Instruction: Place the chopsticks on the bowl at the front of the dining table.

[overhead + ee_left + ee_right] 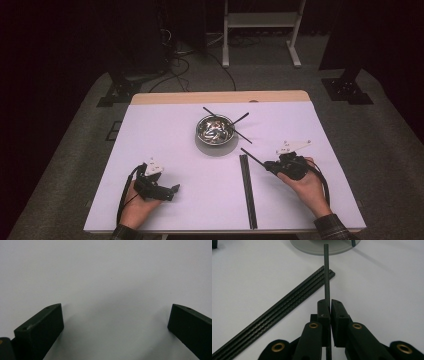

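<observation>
Two hands are coming in at the near edge of the white counter [150, 125], each holding tongs. At about seven o'clock, the left tongs [172, 192] are resting low over bare counter with their jaws standing wide apart and nothing between them; the left gripper view is showing plain white surface in the gap. At about four o'clock, the right tongs [267, 165] are pinching one thin black rod [251, 155], jaws pressed almost together on it. In the right gripper view that rod [326, 272] is running straight out from between the jaws, its far end pointing toward the grey round mat [312, 247] under the bowl. A bundle of black rods [248, 190] is lying flat at six o'clock, running near to far, just left of the right tongs. A metal bowl [215, 129] is sitting at twelve o'clock, with a few more rods sticking out of it [239, 119] over its rim.
</observation>
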